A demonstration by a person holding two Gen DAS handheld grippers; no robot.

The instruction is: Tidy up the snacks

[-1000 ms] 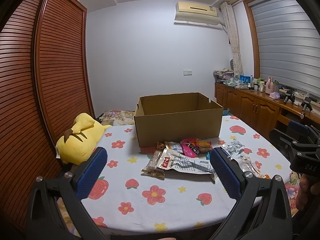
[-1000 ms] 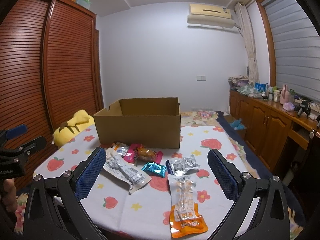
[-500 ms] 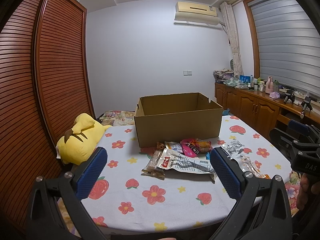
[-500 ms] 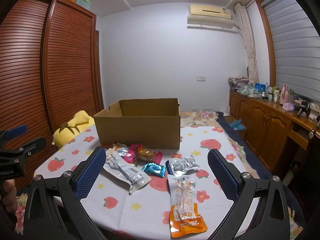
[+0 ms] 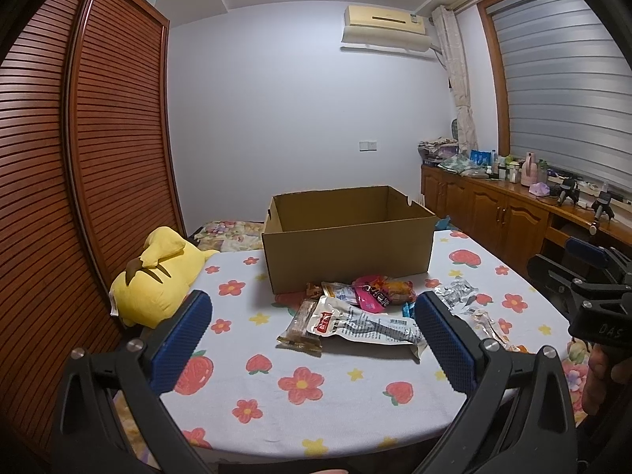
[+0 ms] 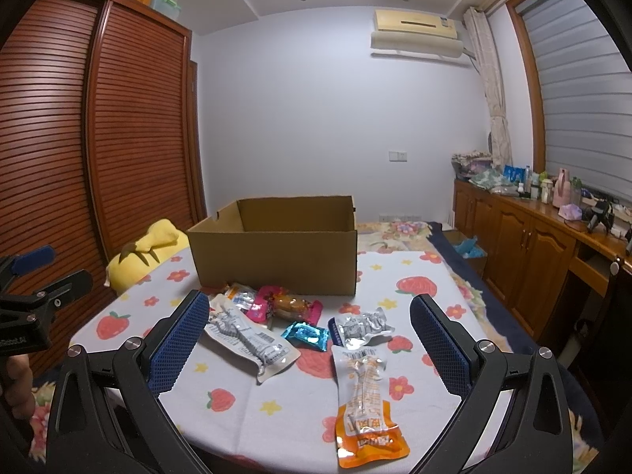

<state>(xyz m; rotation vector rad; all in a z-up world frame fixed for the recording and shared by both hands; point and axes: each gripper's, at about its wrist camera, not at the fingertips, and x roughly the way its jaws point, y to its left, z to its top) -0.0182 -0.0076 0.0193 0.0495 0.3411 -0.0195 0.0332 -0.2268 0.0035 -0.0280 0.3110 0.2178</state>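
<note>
An open cardboard box stands on the flowered table. Several snack packets lie in front of it: a long white packet, a brown bar, a pink packet, a blue packet, a silver packet and an orange packet. My left gripper is open and empty, held above the near table edge. My right gripper is open and empty, likewise back from the snacks. Each gripper shows at the side of the other's view.
A yellow plush toy lies at the table's left edge by the slatted wardrobe. A wooden sideboard with bottles runs along the right wall under the window blind.
</note>
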